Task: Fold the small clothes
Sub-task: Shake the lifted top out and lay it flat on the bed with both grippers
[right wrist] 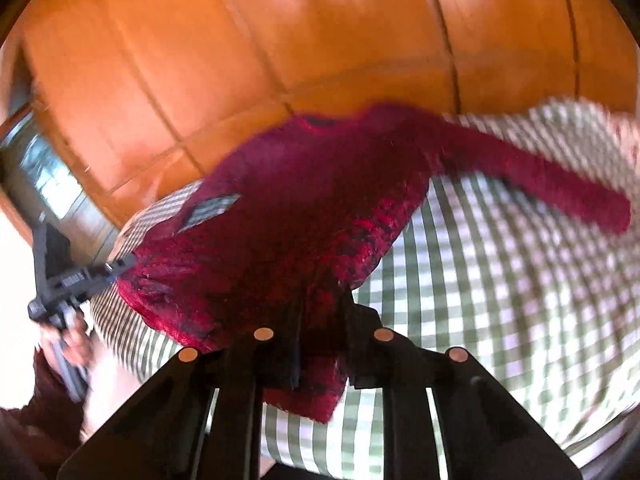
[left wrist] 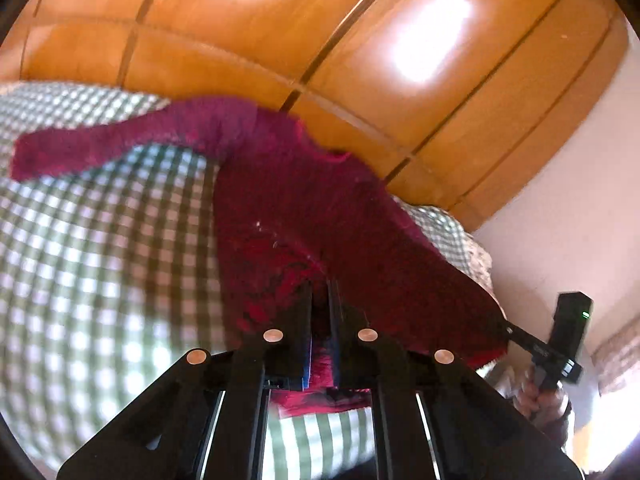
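Observation:
A fuzzy dark-red sweater (left wrist: 304,200) hangs spread out, lifted at its hem above a checked cloth, neck away from me and one sleeve (left wrist: 80,148) stretched left. My left gripper (left wrist: 320,284) is shut on the hem, with red knit pinched between its fingers. At the right of that view, the right gripper (left wrist: 508,330) bites the other hem corner, carried by a person's hand (left wrist: 536,396). In the right wrist view, the right gripper (right wrist: 320,284) is shut on the sweater (right wrist: 300,184), and the left gripper (right wrist: 128,260) holds the far corner.
A green-and-white checked cloth (left wrist: 100,240) covers the surface under the sweater and shows again in the right wrist view (right wrist: 500,300). Glossy orange wood panels (left wrist: 320,20) rise behind it. A pale wall (left wrist: 560,200) stands at the right.

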